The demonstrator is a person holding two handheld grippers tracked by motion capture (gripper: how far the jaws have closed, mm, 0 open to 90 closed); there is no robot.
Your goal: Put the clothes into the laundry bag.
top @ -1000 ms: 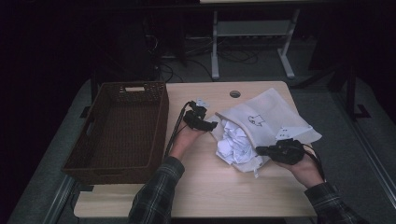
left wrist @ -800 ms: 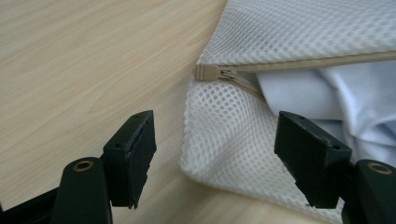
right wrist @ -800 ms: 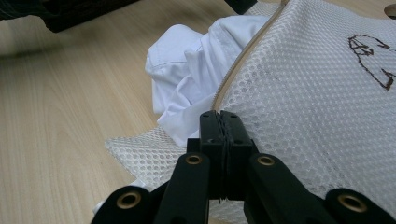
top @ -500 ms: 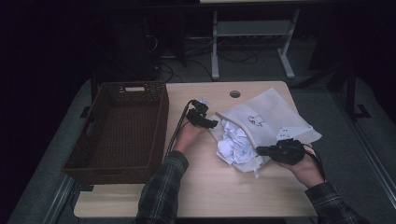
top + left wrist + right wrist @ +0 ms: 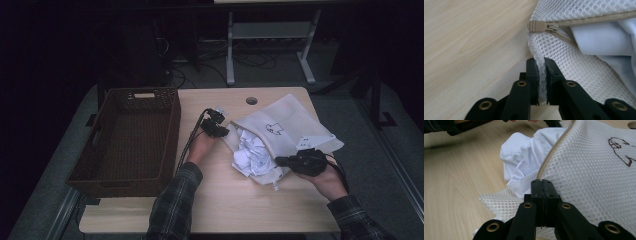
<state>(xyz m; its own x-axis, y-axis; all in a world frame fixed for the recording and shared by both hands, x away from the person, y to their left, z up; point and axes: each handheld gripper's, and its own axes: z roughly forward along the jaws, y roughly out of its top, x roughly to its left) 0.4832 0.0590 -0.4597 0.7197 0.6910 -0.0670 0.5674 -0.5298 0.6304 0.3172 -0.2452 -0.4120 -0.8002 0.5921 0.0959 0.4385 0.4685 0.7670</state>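
Centrally on the wooden table (image 5: 220, 205) lay the white mesh laundry bag (image 5: 285, 125), its far right corner reaching the table's right edge. Its long axis ran diagonally from near-left to far-right, and the open zippered mouth pointed toward the person's left, with white crumpled clothing (image 5: 250, 152) spilling out of it. The left gripper (image 5: 216, 129) had its jaws nearly shut, pinching a fold of mesh just below the beige zipper pull (image 5: 539, 25). The right gripper (image 5: 284, 161) was clamped tight on the bag's zipper edge at the near side, jaws closed against each other on the fabric. A brown wicker basket (image 5: 172, 125) stood at the table's left edge, just beside the left hand (image 5: 202, 147). Bare tabletop lay open between the basket and the bag and along the near edge.
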